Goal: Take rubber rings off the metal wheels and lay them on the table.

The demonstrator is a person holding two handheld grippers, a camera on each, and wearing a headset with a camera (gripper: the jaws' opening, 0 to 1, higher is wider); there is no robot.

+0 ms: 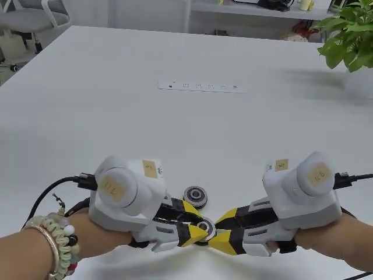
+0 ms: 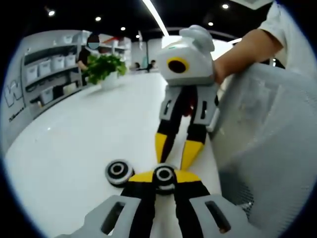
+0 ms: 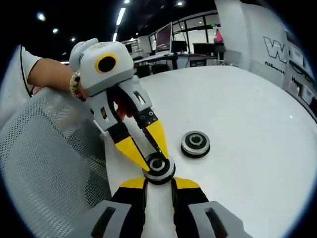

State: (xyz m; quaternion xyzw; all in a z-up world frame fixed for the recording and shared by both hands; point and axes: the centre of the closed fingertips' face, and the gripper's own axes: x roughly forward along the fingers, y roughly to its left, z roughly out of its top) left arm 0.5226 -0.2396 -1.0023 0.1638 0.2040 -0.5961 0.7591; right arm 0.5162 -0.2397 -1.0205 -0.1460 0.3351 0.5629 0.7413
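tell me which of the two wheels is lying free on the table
The farther wheel, flat on the table with nothing touching it. The other wheel is clamped in the left hand-held gripper.

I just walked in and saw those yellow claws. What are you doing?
A person holds a hand-held gripper in each hand. The left hand-held gripper and right hand-held gripper both pinch one small metal wheel at the white table. Its black rubber ring is still on. A second wheel lies beside them.
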